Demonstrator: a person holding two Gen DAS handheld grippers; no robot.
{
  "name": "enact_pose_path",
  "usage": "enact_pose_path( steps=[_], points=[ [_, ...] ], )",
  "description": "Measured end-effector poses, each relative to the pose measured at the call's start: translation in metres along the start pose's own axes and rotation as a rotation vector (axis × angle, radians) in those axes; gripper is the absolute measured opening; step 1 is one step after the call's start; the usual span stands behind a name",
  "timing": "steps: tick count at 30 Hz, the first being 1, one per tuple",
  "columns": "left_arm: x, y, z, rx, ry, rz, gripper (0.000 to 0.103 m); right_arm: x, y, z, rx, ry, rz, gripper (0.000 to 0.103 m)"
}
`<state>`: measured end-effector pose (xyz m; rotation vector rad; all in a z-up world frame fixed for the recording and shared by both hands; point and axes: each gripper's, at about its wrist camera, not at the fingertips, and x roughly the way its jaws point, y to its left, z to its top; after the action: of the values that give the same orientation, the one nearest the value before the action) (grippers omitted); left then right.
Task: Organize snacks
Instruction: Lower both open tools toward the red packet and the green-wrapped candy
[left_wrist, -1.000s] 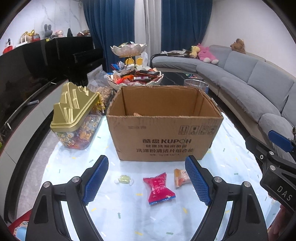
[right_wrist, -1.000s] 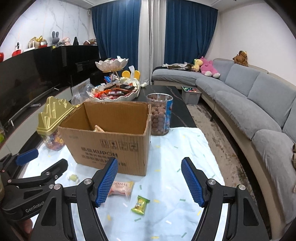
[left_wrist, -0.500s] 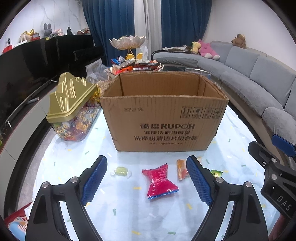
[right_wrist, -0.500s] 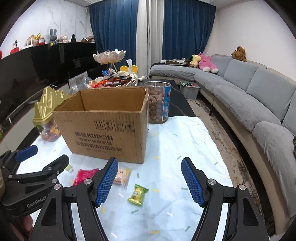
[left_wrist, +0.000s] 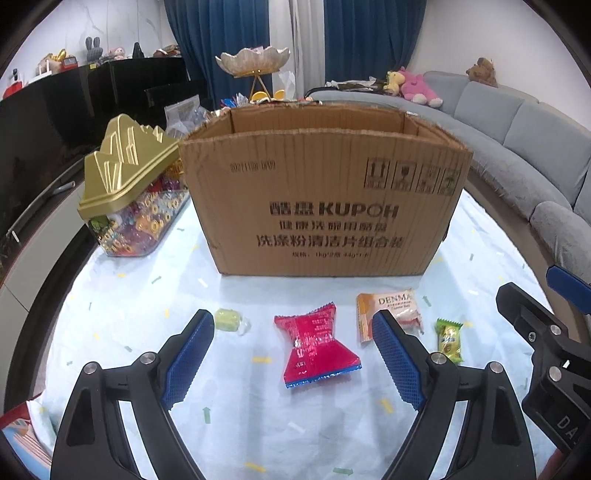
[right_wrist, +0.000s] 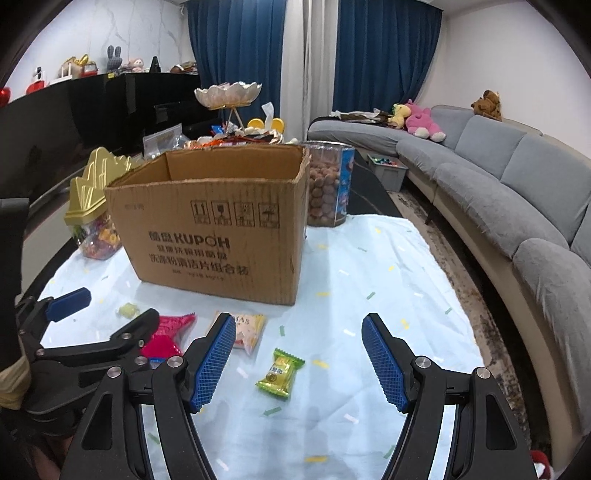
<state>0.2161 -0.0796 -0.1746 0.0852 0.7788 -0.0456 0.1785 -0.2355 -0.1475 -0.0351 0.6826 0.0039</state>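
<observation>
The left gripper (left_wrist: 293, 354) is released, empty, with the red snack packet (left_wrist: 317, 347) lying between its fingers on the counter (left_wrist: 147, 295), long axis toward 12 o'clock, where the cardboard box (left_wrist: 325, 199) stands. The right gripper (right_wrist: 299, 362), also released, frames the green candy (right_wrist: 280, 373) at 12 o'clock. Each hand is nearest its own snack.

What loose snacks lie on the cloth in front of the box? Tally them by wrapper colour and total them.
Red packet: 1
Orange-and-white packet: 1
Green-yellow wrapped snack: 1
Pale green wrapped candy: 1
Total: 4
</observation>
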Motion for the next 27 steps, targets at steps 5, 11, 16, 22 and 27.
enact_pose_path(
  steps=[5, 11, 16, 22, 27],
  points=[
    [0.012, -0.003, -0.007, 0.007, 0.011, 0.005, 0.087, 0.008, 0.002, -0.007, -0.01, 0.012, 0.006, 0.072],
    [0.026, -0.003, -0.011, 0.01, 0.025, 0.002, 0.085, 0.022, 0.002, -0.014, -0.009, 0.042, 0.01, 0.072],
    [0.035, -0.003, -0.013, 0.006, 0.033, 0.003, 0.083, 0.034, 0.002, -0.018, -0.002, 0.072, 0.013, 0.072],
    [0.046, -0.004, -0.013, -0.004, 0.052, -0.004, 0.082, 0.049, 0.003, -0.024, 0.006, 0.119, 0.014, 0.072],
    [0.053, -0.003, -0.012, -0.007, 0.065, -0.004, 0.079, 0.058, 0.007, -0.028, -0.001, 0.15, 0.02, 0.071]
  ],
)
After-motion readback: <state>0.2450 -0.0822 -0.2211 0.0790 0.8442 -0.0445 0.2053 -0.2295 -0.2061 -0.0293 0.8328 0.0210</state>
